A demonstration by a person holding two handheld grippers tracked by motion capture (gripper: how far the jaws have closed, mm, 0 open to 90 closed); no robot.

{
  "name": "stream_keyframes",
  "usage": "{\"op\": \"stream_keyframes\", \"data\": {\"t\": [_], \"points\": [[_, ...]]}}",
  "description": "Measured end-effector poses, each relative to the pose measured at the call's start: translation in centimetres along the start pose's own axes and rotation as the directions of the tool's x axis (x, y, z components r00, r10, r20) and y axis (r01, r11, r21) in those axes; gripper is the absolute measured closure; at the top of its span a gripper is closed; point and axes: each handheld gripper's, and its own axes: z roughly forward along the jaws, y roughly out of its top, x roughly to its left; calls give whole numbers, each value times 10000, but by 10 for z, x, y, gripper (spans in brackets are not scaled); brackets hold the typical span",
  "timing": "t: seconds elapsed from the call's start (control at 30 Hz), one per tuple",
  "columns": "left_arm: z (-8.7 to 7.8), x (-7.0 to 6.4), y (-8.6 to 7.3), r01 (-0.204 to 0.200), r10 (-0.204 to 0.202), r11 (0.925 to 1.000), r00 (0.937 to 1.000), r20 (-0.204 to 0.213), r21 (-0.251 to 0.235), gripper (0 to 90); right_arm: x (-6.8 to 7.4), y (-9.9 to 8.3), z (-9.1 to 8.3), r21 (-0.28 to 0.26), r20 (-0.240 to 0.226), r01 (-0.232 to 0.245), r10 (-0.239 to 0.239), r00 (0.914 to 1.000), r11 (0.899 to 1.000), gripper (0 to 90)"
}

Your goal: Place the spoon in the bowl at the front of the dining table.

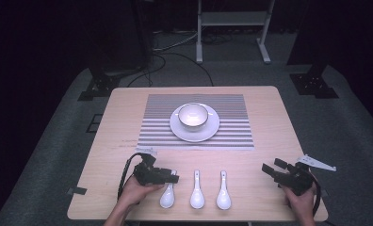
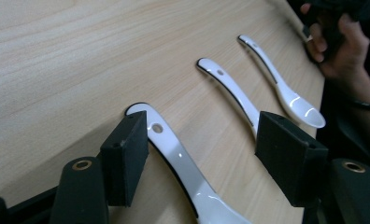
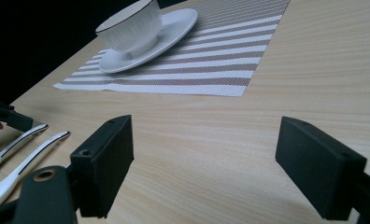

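- L hand-held gripper (image 2: 199, 158): jaws open, straddling handle of leftmost spoon (image 2: 174, 154) on tabletop (image 1: 269, 122).
- R hand-held gripper (image 3: 204, 170): jaws open, w/ nothing between.
- Bowl (image 1: 193, 116) on saucer (image 1: 213, 127), striped mat (image 1: 231, 134).

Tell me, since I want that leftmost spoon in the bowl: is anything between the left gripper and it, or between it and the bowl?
Nothing visible. The left gripper is open with its jaws either side of the leftmost spoon. Toward the bowl lie bare table and flat placemat; the other spoons lie off to the side.
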Motion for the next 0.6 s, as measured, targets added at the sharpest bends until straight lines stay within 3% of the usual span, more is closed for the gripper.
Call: {"op": "stream_keyframes", "data": {"t": [0.27,0.47,0.57,0.6], "points": [[6,-3,-2,-433,432,9991,9979,-479,-4,548,0,0,0,0,18,31,-31,10000,10000,183],[11,-16,2,-1316,1383,9897,9805,-1396,566,647,1,0,0,13,30,62,-62,10000,10000,183],[15,-19,3,-1494,1585,9857,9791,-1274,782,676,1,0,0,16,33,64,-64,10000,10000,183],[16,-21,4,-1642,1754,9824,9749,-1374,892,684,1,0,0,13,31,68,-68,10000,10000,183]]}}
